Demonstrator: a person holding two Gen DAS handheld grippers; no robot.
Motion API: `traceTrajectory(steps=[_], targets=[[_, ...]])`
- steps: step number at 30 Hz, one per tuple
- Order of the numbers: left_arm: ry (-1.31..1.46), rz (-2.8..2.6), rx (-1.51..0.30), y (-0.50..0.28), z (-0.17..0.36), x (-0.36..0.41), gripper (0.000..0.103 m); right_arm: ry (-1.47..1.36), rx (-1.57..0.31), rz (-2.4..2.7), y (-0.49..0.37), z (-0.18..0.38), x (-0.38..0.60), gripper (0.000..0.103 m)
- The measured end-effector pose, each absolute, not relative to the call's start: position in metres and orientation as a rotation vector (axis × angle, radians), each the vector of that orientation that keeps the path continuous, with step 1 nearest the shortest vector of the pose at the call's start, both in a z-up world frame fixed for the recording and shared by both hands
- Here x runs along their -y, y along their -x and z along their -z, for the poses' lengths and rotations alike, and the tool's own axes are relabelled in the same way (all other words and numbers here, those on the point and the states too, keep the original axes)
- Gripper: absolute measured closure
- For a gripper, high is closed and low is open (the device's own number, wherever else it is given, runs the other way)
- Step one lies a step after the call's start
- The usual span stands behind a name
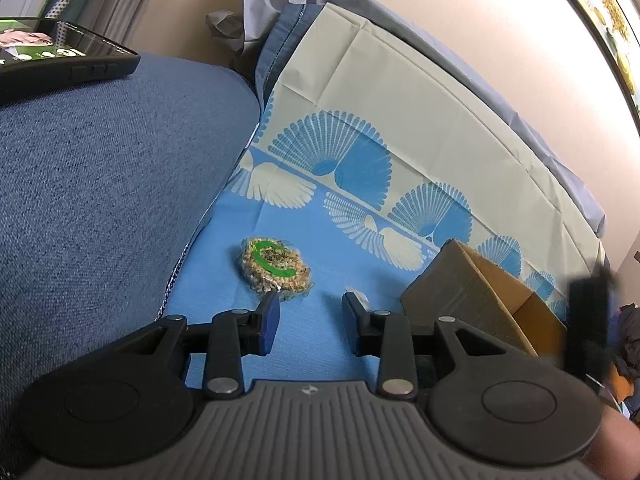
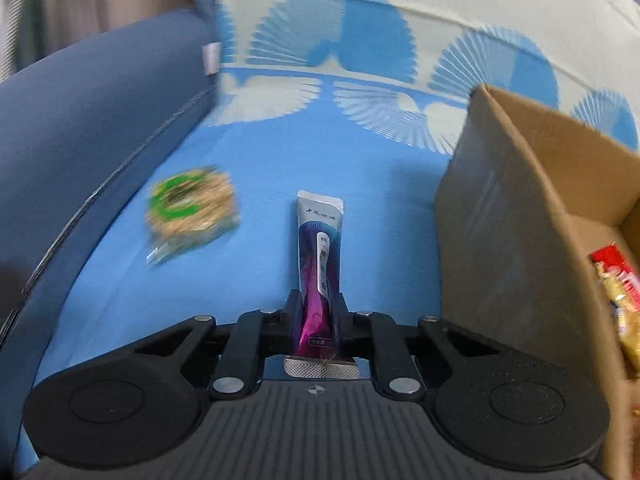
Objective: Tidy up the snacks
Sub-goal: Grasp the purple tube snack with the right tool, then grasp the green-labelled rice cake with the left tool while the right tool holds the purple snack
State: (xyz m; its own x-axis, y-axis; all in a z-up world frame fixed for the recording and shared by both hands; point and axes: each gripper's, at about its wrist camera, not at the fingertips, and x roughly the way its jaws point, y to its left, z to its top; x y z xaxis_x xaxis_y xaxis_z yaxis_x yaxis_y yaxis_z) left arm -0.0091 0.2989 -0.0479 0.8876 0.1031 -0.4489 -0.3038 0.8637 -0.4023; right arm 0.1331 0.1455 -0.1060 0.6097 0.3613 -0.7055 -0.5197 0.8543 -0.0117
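I am holding the right tongs [image 2: 316, 304] clamped on the lower end of a slim purple and silver sachet [image 2: 320, 248], which is standing out ahead along the fingers over the blue patterned sheet [image 2: 260, 152]. The sachet is looking light, thin and slick; I am judging that a grip on its flat faces near the sealed end is holding best, since the filled middle may squash or slip. To the right, the open cardboard box [image 2: 500, 200] is standing just beside the sachet, with red and yellow packets [image 2: 616, 284] already lying inside.

I am keeping the left tongs [image 1: 310, 300] partly open and empty. Its left fingertip [image 1: 269, 307] is sitting just at the edge of the round wrapped grain cake [image 1: 274, 264], which is lying flat on the sheet beside the blue cushion [image 1: 100, 180]. That cake is looking crumbly, so I am planning a hold across its rim.
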Motion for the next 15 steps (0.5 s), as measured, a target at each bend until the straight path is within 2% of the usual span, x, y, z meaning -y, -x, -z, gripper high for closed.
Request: traceTrajectory(steps=[8,13,15], targets=[[0.458,-0.220,-0.476,0.003,0.050,-0.295,0.064,0.303,-0.755,-0.581,-0.053,0.098,-0.116,0.088],[0.430,-0.217,-0.522,-0.007,0.054,-0.290,0.055,0.310,-0.747,-0.536,-0.043,0.122,-0.112,0.086],[0.415,-0.221,-0.554,-0.019,0.056,-0.289,0.041,0.293,-0.759,-0.538,-0.045,0.129,-0.114,0.082]])
